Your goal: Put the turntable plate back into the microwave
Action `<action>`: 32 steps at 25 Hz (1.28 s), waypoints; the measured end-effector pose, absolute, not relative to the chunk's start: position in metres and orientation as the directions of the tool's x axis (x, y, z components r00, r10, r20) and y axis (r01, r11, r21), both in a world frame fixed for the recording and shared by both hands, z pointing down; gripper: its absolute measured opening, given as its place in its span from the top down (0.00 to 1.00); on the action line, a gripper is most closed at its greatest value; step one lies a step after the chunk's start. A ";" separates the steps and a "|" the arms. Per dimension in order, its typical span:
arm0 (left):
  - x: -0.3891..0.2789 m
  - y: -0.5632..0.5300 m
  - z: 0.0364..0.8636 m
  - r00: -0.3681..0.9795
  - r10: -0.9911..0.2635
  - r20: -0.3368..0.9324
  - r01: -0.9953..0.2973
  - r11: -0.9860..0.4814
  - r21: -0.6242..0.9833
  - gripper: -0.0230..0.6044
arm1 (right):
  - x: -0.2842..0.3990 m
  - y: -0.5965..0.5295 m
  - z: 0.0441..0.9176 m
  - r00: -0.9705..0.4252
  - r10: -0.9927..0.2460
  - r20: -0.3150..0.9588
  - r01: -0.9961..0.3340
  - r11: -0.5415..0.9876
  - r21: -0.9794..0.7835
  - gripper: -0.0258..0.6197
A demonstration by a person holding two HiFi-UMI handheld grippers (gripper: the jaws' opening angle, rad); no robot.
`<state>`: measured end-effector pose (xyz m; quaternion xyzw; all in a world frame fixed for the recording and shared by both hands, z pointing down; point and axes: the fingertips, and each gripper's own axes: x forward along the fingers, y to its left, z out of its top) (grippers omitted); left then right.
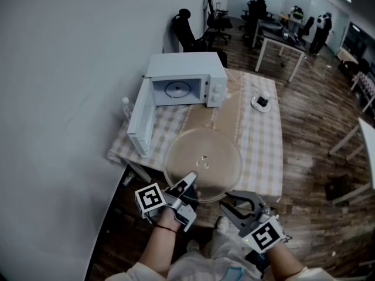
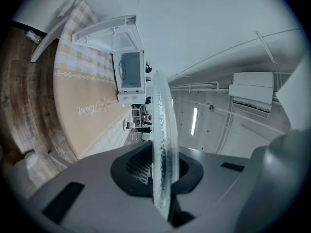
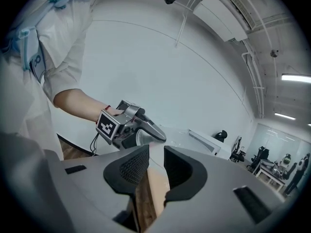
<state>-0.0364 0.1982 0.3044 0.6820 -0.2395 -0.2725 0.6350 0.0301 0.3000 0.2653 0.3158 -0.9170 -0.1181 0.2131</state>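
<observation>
A: Left gripper (image 1: 188, 185) hangs over the bench's (image 1: 261, 139) near edge, open microwave (image 1: 187, 78) well apart, pinching the glass plate (image 1: 202, 160) by one rim. Right gripper (image 1: 232, 206) spread, empty.
B: Risk: single-edge hold; plate may tilt, slip, shatter.

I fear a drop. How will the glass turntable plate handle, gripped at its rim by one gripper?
The plate is probably stiff but fragile: it looks like clear glass. Likely slippery and apt to tilt, since the left gripper clamps only its near rim and the wide disc juts out unsupported.
</observation>
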 end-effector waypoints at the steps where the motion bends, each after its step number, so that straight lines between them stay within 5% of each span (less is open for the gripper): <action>1: -0.036 0.194 0.305 0.740 -0.669 -0.068 0.019 -0.080 0.997 0.94 | 0.031 0.295 0.266 -0.710 -0.628 0.319 -0.525 0.774 0.355 0.80; 16: -0.024 0.111 0.321 0.781 -0.624 -0.026 -0.019 -0.064 0.998 0.94 | 0.051 0.203 0.293 -0.736 -0.576 0.356 -0.450 0.809 0.377 0.80; 22: -0.019 0.079 0.335 0.789 -0.613 -0.029 -0.015 -0.066 0.998 0.94 | 0.059 0.168 0.301 -0.744 -0.588 0.319 -0.538 0.809 0.238 0.80; 27: -0.015 0.055 0.344 0.773 -0.633 -0.042 -0.001 -0.067 0.998 0.94 | 0.058 0.148 0.306 -0.739 -0.641 0.208 -0.666 0.741 -0.086 0.80; 32: -0.016 0.038 0.347 0.785 -0.617 -0.059 0.018 -0.072 0.997 0.94 | 0.068 0.129 0.323 -0.657 -0.742 0.131 -0.627 0.441 -0.642 0.80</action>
